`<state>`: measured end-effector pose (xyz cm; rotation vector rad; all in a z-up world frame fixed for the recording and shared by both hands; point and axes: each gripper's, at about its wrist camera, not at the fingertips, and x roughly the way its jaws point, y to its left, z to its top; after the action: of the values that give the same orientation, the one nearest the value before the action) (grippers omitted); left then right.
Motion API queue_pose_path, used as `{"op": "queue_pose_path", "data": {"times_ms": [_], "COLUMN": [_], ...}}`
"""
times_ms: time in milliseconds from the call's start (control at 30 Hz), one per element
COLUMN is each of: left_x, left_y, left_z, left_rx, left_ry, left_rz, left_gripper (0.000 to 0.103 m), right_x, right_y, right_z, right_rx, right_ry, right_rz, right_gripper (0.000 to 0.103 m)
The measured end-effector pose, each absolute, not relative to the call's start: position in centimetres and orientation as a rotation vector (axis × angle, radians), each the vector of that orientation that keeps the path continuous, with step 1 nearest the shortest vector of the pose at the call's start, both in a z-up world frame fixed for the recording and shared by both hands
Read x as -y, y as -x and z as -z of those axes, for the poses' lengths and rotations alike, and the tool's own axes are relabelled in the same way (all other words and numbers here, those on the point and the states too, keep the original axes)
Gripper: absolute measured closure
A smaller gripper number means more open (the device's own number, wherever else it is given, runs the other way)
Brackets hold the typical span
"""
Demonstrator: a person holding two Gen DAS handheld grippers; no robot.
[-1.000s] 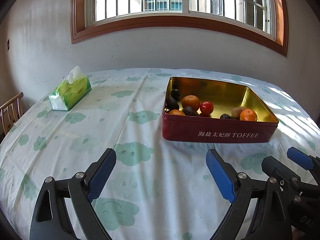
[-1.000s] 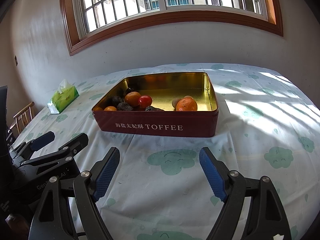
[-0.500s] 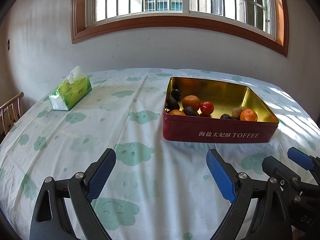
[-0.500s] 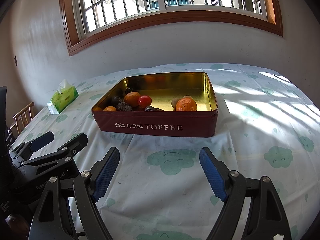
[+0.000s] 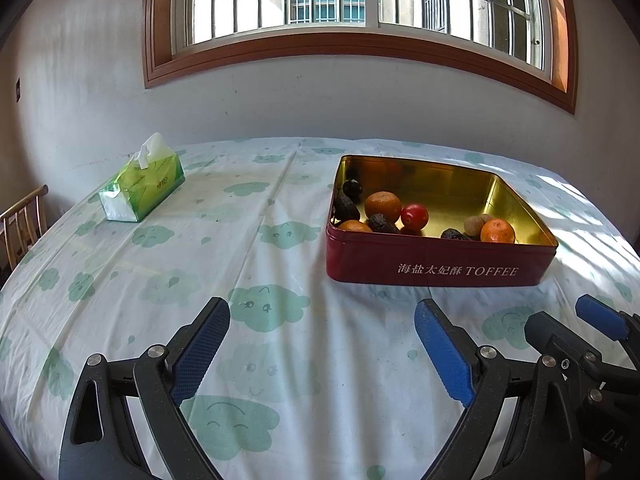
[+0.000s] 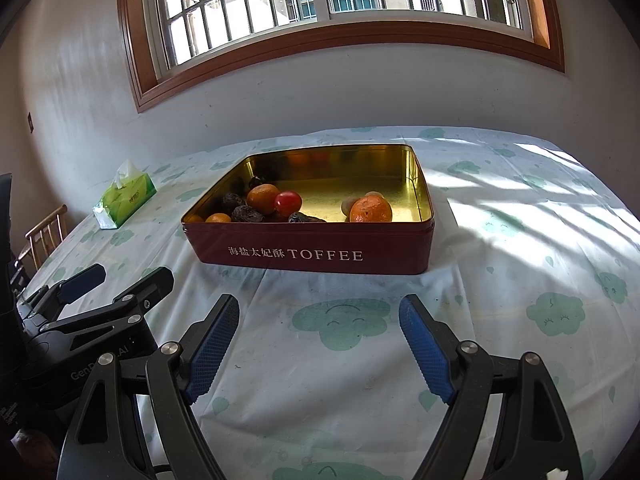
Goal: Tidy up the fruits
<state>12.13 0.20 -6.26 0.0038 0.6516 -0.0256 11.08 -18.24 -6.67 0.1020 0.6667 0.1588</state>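
Almost nothing has moved since the earlier frames: both grippers stay low over the tablecloth and the tin keeps its place. At the left of the left wrist view, a green tissue pack lies on the cloud-printed tablecloth, well apart from the tin. At lower centre, the left gripper has its jaws wide open and holds nothing. At centre right stands the red toffee tin with gold inside; in it are three oranges, one beside a red tomato, and several dark fruits. In the right wrist view, the right gripper is at lower centre, jaws also wide open and empty, near the tin's front wall.
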Motion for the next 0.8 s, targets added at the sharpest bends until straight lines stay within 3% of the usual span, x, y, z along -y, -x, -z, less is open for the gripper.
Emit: {"op": "queue_pose_path", "data": {"times_ms": [800], "left_x": [-0.19], "left_y": [-12.10], "left_z": [6.29], "left_rx": [-0.651], "left_ry": [-0.004], "left_rz": [0.026], "left_gripper": [0.007], "right_x": [18.26], "right_y": [-11.12], "right_z": [6.70], "right_rx": [-0.666], "right_ry": [-0.103], "right_rz": [-0.158], "right_gripper": [0.022]}}
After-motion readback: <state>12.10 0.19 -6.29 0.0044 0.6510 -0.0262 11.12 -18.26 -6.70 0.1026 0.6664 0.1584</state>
